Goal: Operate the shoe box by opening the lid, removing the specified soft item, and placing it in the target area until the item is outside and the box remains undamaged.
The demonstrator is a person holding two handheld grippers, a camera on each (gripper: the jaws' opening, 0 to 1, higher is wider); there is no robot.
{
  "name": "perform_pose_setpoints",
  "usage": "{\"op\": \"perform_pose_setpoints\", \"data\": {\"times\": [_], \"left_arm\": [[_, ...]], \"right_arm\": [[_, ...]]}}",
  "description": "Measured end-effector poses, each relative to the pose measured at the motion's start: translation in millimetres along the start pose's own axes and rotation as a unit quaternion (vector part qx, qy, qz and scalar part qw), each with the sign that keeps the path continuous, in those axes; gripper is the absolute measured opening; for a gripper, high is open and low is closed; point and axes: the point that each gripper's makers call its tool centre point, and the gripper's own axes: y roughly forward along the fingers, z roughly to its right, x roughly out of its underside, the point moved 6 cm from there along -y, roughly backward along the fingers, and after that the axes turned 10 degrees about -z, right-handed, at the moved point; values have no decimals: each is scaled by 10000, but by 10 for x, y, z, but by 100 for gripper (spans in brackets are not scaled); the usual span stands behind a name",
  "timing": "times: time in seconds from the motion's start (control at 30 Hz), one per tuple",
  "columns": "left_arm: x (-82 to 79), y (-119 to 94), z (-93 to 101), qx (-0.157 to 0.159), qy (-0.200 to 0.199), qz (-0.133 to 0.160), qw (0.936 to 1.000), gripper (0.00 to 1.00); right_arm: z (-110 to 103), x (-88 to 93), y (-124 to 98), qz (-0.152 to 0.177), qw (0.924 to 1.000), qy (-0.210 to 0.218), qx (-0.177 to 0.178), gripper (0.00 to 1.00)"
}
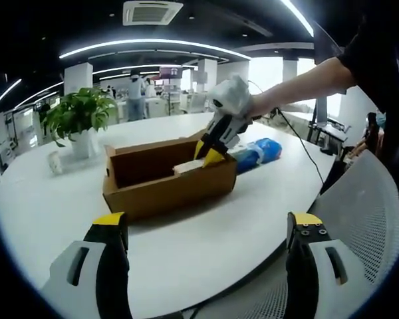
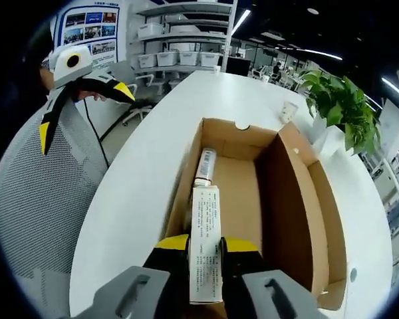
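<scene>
A brown cardboard shoe box (image 1: 161, 193) lies open on the white table (image 1: 46, 212); in the right gripper view the box (image 2: 289, 199) has its lid flap standing along one long side. My right gripper (image 2: 206, 244) is shut on a long white printed carton (image 2: 205, 229) over the near end of the box, and it reaches into the box from behind as the right gripper (image 1: 211, 156) in the left gripper view. A slim tube-like item (image 2: 205, 166) lies on the box floor. My left gripper (image 1: 207, 220) is open and holds nothing, well short of the box; the left gripper (image 2: 84, 113) hovers beside the table.
A potted plant (image 1: 82, 119) and a small white object (image 1: 55, 161) stand behind the box. A blue soft package (image 1: 258, 153) lies on the table beside the box's far end. A grey mesh chair (image 2: 40, 199) sits at the table's edge.
</scene>
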Motion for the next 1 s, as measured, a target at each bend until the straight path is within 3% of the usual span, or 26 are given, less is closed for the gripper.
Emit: {"op": "perform_pose_setpoints", "data": {"times": [0.4,1.0], "left_arm": [[-8,-4,11,27,1,32,10000,99],[4,-8,17,55,-14,46,10000,99]], "right_arm": [[34,-95,-246,197,9996,145,108,13],[58,-281,-581,282,9993,11,245,12]]}}
